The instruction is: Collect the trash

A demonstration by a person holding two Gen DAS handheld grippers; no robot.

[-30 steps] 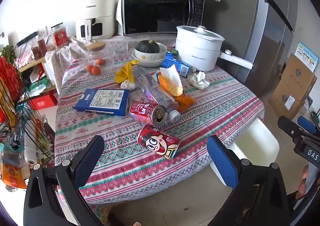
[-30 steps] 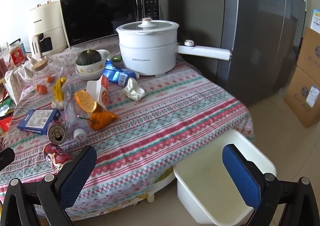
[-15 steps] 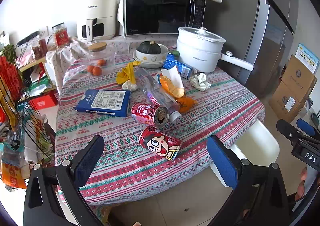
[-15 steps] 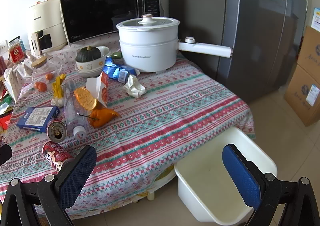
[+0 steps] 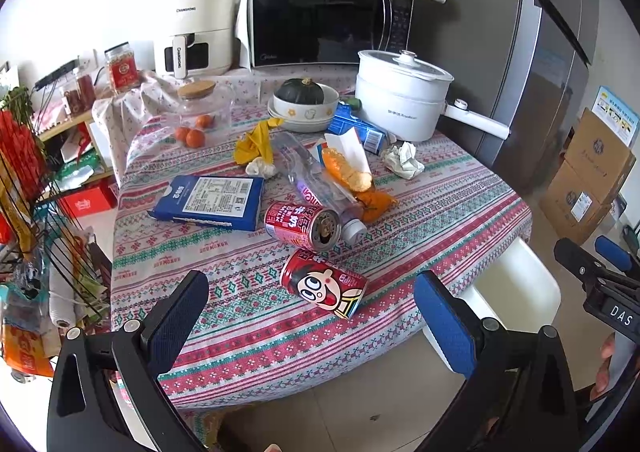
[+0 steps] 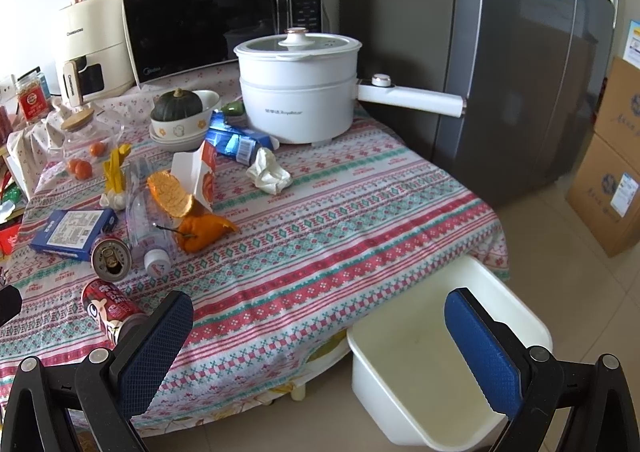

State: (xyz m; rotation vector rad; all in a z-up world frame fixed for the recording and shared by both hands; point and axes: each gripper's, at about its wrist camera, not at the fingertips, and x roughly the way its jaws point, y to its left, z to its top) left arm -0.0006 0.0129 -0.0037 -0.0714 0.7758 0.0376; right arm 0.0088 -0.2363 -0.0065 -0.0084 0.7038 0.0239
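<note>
Trash lies on the patterned tablecloth [image 5: 440, 212]: a red cartoon can [image 5: 323, 288] on its side near the front edge, a second red can [image 5: 303, 225] behind it, a clear plastic bottle [image 5: 316, 182], orange peel [image 5: 374, 204], a crumpled tissue [image 5: 403, 160], a blue box [image 5: 212, 202]. My left gripper [image 5: 312, 316] is open and empty, just before the cartoon can. My right gripper [image 6: 320, 348] is open and empty, over the table's front edge, with the white bin [image 6: 436, 372] on the floor below. The cartoon can [image 6: 110, 310] shows at its left.
A white electric pot [image 5: 400, 96], a bowl with a squash [image 5: 304, 104], a microwave [image 5: 324, 20] and an air fryer [image 5: 200, 28] stand at the back. A fridge [image 6: 520, 52] is right, cardboard boxes [image 6: 616, 156] beyond. A wire rack [image 5: 28, 192] stands left.
Both grippers have drifted slightly closer to the table; the view has shifted a little. Nothing on the table has moved.
</note>
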